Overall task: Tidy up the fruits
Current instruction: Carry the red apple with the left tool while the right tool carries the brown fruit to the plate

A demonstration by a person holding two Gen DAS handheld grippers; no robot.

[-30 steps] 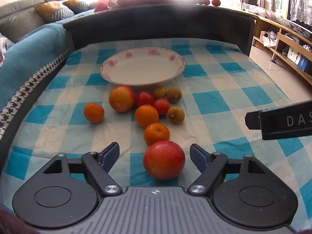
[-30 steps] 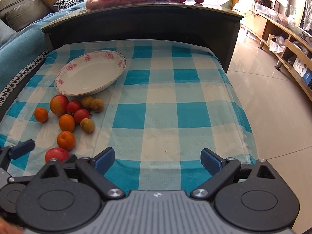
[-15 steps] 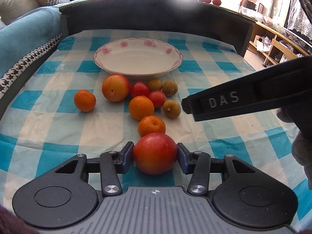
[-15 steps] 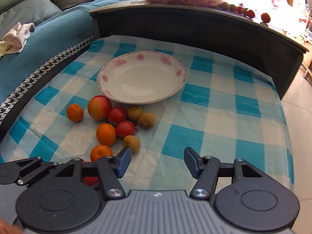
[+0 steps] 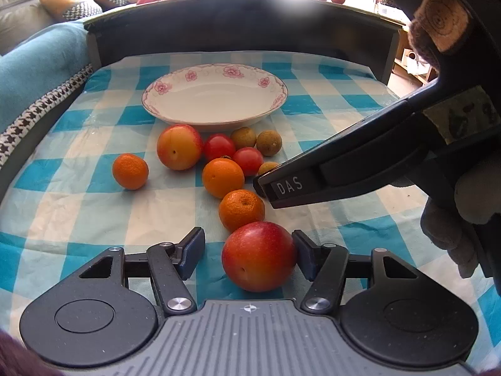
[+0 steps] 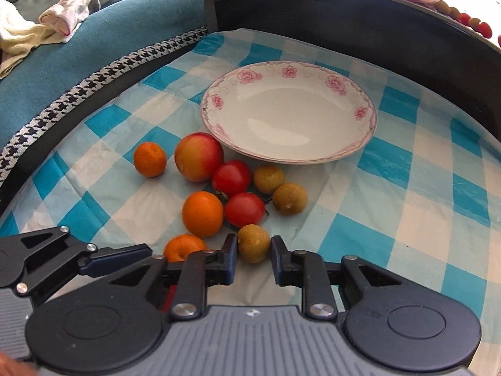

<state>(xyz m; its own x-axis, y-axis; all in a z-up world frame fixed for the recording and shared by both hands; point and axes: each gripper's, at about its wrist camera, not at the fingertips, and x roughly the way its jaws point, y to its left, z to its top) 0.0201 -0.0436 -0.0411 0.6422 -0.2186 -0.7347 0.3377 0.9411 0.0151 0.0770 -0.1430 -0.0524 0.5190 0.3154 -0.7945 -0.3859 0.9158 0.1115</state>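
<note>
Down on the checked cloth (image 5: 78, 206) of the table, the left tool (image 5: 249, 250) straddles a red plum (image 5: 259, 256); its jaws are opening, the right pad touching the plum's side, the left pad standing clear of it; the plum rests on the cloth. Over to the right, the right tool (image 6: 253, 258) is clamped on a small brown fruit (image 6: 253, 247), a pad pressing each side; seen from the left wrist, its black body reaches in from the right edge, held in a gloved hand (image 5: 454, 219). Beyond both tools the other fruit lies in a loose cluster: three oranges, one (image 6: 149, 159) a little apart to the left, a second plum (image 6: 198, 157) just beside the plate (image 6: 313, 156), two tomatoes (image 6: 231, 178) touching each other, and two more brown fruits (image 6: 289, 199) nearby. The plate, white with pink flowers on its rim, holds nothing; behind it runs a dark ledge (image 6: 344, 15) with more fruit on top.
</note>
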